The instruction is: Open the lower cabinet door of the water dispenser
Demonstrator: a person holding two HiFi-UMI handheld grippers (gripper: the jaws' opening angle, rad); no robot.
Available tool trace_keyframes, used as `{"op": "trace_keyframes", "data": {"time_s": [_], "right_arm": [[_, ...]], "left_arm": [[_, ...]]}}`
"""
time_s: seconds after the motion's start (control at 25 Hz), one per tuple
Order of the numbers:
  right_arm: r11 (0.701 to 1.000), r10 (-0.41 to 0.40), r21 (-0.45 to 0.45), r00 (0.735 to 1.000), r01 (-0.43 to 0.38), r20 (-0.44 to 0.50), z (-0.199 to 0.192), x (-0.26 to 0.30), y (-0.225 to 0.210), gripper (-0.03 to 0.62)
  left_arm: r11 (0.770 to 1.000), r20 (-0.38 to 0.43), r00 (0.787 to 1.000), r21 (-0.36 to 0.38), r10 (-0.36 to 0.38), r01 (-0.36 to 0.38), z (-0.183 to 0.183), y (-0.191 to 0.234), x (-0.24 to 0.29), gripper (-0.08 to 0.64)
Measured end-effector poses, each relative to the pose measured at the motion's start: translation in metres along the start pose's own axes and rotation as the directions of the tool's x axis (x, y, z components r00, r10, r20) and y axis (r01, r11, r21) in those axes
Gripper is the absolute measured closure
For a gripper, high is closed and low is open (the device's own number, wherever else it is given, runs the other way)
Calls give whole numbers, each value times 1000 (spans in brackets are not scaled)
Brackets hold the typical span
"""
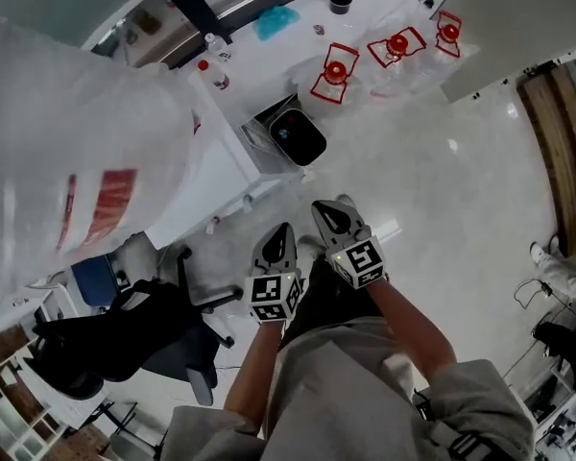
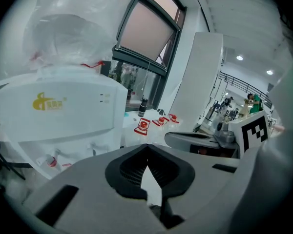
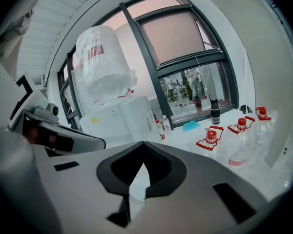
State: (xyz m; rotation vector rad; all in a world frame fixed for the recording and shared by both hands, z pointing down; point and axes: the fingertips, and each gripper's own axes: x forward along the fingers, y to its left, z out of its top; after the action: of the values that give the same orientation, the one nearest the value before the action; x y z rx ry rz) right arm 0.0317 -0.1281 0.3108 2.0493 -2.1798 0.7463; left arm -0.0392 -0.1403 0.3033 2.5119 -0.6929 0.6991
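Two tools sit side by side, the left tool (image 1: 281,231) and the right tool (image 1: 329,211), each with its jaws together on nothing. One water dispenser (image 1: 221,157) stands just ahead to their left. Beyond it are three red-capped jugs (image 1: 334,73). Only the left gripper view shows the dispenser's yellow logo (image 2: 46,102).
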Motion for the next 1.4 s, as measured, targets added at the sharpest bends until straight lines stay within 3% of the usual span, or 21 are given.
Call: {"op": "trace_keyframes", "data": {"time_s": [0.32, 0.6, 1.08, 1.4], "right_arm": [[995, 98, -20, 995, -98, -20, -31, 50, -53, 583], [964, 226, -121, 970, -237, -93, -85, 86, -86, 583], [934, 288, -181, 949, -308, -126, -141, 113, -129, 583], [897, 306, -269, 932, -350, -193, -199, 129, -139, 580]], "left_arm": [[997, -68, 996, -53, 59, -63, -21, 11, 70, 552], [994, -136, 986, -41, 99, -106, -47, 23, 134, 552], [987, -215, 966, -48, 141, -155, -93, 33, 197, 552], [970, -250, 952, -123, 175, -211, -135, 50, 214, 552]]}}
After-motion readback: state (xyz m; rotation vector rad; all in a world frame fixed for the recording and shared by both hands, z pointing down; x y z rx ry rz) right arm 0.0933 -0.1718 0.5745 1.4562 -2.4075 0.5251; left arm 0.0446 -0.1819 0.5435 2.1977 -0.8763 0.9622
